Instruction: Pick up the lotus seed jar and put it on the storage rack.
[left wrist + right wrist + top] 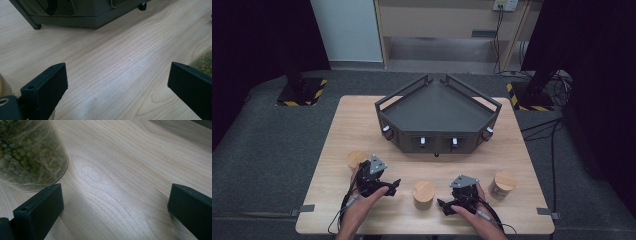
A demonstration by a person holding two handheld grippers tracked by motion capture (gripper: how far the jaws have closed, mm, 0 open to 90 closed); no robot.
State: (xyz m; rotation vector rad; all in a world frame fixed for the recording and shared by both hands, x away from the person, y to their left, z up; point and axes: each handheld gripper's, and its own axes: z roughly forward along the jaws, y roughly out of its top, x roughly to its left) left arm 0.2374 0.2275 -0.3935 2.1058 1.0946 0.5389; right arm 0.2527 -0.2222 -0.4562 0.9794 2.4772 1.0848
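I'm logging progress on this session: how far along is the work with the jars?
Nothing looks done: the dark tray holds nothing, and all three wooden-lidded jars stand on the table. In hand: nothing gripped; the left gripper and right gripper flank the middle jar, jaws open. Left, probably: gripping and moving every jar.

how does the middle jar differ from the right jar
The middle jar stands between the two grippers; the right jar stands outside the right gripper, near the table's right edge. The middle jar sits nearer the person, the right jar slightly farther back. Both are upright with round wooden lids.
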